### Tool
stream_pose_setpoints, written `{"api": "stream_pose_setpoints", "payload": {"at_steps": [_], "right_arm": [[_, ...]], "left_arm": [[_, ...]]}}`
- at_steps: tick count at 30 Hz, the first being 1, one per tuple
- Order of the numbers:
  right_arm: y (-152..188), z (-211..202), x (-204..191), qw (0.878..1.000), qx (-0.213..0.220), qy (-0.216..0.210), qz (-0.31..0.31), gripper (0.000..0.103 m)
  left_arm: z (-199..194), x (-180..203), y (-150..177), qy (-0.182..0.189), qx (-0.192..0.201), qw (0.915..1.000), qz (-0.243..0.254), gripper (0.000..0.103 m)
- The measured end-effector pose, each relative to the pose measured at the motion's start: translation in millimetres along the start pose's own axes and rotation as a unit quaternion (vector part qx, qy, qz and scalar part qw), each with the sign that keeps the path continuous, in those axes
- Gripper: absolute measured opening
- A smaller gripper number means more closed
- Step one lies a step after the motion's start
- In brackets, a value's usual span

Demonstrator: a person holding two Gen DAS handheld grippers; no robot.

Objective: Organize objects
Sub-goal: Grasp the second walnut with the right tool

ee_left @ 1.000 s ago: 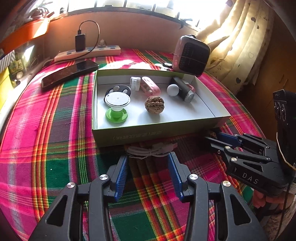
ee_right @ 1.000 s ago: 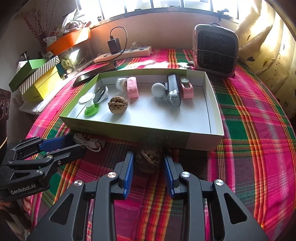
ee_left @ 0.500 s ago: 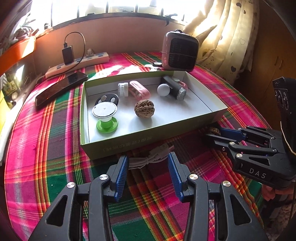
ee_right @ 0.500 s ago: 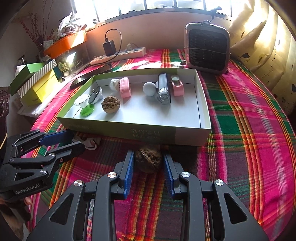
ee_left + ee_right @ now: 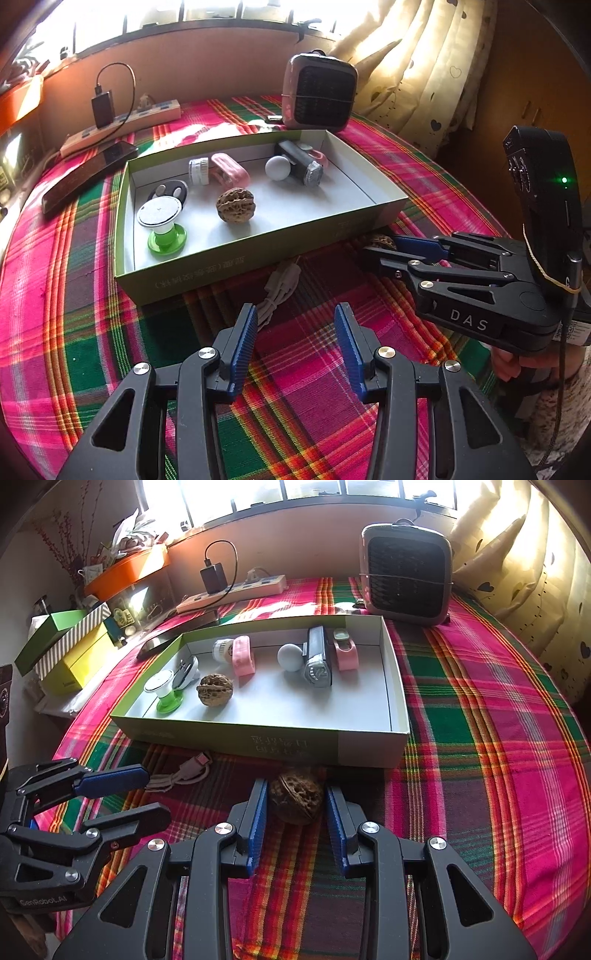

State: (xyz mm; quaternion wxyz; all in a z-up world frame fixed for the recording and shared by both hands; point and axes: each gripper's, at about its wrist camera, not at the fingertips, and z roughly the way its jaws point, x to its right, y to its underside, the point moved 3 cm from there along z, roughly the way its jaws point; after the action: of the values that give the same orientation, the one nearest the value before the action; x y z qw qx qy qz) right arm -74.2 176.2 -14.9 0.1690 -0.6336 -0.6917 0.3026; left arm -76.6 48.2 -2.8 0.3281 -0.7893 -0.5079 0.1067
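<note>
My right claw (image 5: 295, 812) brackets the loose walnut (image 5: 295, 800), unclamped, box (image 5: 280, 744) at twelve o'clock; left claw (image 5: 295, 343) gapes empty.

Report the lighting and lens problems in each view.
Left wrist view: window blown out, curtain glaring, fisheye bends the tray edges. Right wrist view: window overexposed, dark corner vignetting, walnut sits in shadow between the right claw fingers.

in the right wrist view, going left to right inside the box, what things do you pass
Green and white stand → walnut → pink clip → white ball → grey flashlight → second pink clip, all inside the box.
</note>
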Motion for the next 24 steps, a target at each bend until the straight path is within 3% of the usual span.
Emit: {"api": "stream_pose_setpoints", "payload": {"at_steps": [7,16,24], "right_arm": [[1,-1,2,1.0,0.001,-0.001,0.002,0.032],[2,-3,6,1.0,0.002,-0.006,0.006,0.032],[3,-2,7,1.0,-0.001,-0.011,0.009,0.032]], "left_arm": [[11,0,-12,-0.026,-0.012,0.9994,0.019,0.042],[24,3,-12,-0.035,-0.023,0.9988,0.027,0.041],[29,4,-13,-0.049,-0.021,0.9983,0.026,0.029]]}}
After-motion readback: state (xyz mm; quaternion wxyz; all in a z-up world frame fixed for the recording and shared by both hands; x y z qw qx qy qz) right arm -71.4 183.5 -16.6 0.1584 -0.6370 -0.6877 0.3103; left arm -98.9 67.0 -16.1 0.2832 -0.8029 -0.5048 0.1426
